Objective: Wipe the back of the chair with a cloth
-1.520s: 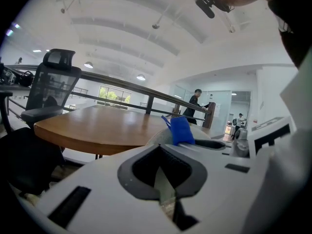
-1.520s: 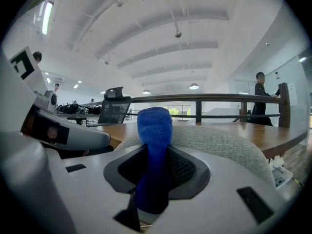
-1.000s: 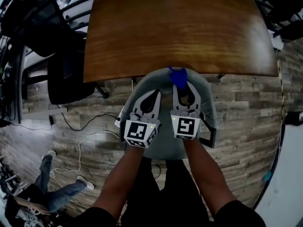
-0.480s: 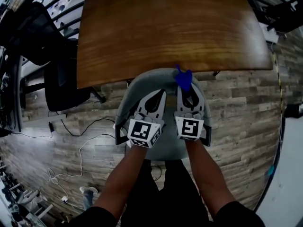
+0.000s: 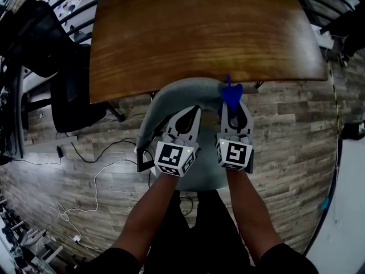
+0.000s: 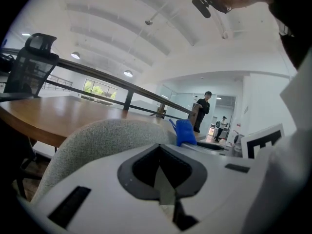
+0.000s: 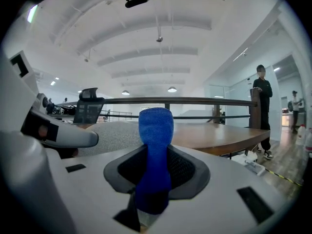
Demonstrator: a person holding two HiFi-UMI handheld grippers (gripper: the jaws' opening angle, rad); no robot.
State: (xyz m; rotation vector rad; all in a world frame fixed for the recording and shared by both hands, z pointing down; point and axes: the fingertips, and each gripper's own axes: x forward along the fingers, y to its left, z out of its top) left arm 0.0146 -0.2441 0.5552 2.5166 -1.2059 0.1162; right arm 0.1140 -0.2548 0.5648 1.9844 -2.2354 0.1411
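Rightward is where my right gripper [image 5: 232, 109] has slid along the top rim of the chair back [image 5: 171, 96] over the last second, carrying the cloth [image 5: 231, 97] from near the middle toward the right end. My left gripper [image 5: 193, 114] has followed beside it.

From the head view, the blue cloth pokes out past my right jaws and lies over the grey rim, close under the edge of the wooden table [image 5: 199, 33]. My left jaws sit over the middle of the back, near the right gripper but apart from it. A black office chair [image 5: 68, 90] stands off to the left.

From the left gripper view, my left jaws are closed together with nothing between them. The grey chair back [image 6: 97, 140] curves just ahead, and the cloth [image 6: 184, 132] shows at its right.

From the right gripper view, my right jaws are clamped on the cloth [image 7: 155, 150], which stands up between them. The chair back [image 7: 112, 130] lies behind it, but I cannot tell whether they touch.

I judge the wipe mid-stroke, with the far right of the rim and the faces of the back still to do.

I count one cloth, one grey chair, one table, one black chair and two grippers.
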